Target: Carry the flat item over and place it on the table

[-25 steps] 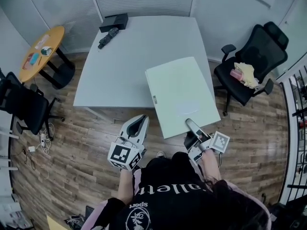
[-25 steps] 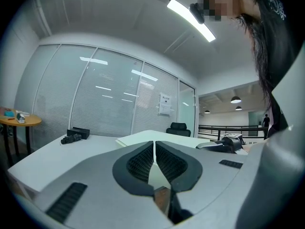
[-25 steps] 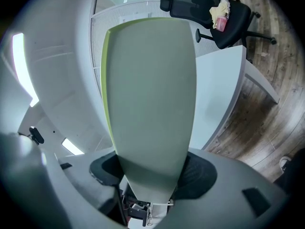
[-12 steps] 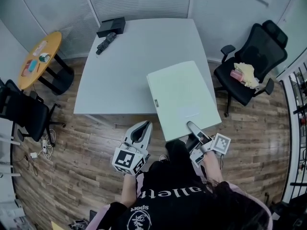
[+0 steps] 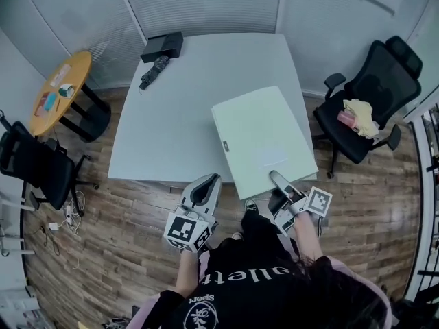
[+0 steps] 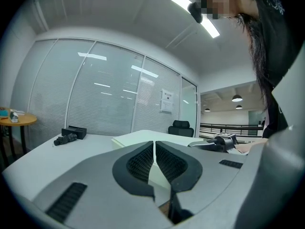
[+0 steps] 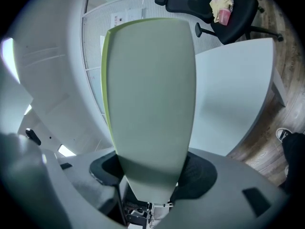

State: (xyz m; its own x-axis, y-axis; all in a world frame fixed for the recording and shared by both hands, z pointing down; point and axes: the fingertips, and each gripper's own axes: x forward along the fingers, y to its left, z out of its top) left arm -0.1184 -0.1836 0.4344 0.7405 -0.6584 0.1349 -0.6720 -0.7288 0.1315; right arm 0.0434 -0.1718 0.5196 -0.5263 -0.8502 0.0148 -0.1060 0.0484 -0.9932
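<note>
The flat item is a pale green board (image 5: 264, 139), held level and reaching out over the near right part of the white table (image 5: 178, 108). My right gripper (image 5: 278, 179) is shut on the board's near edge. In the right gripper view the board (image 7: 152, 94) rises from between the jaws of that gripper (image 7: 151, 175) and hides much of the table (image 7: 233, 94). My left gripper (image 5: 204, 187) is shut with nothing in it, just short of the table's near edge and left of the board. The left gripper view has its jaws (image 6: 154, 149) closed together, with the board (image 6: 143, 136) beyond.
A black box (image 5: 162, 46) and a dark folded umbrella (image 5: 153, 63) lie at the table's far left corner. To the right stands a black office chair (image 5: 374, 94) with a yellow cloth on it. A round wooden side table (image 5: 58, 84) and another black chair (image 5: 34, 163) are at the left.
Both grippers and the board have moved forward toward the table. The board now reaches farther over the tabletop. Neither gripper's jaws have changed.
</note>
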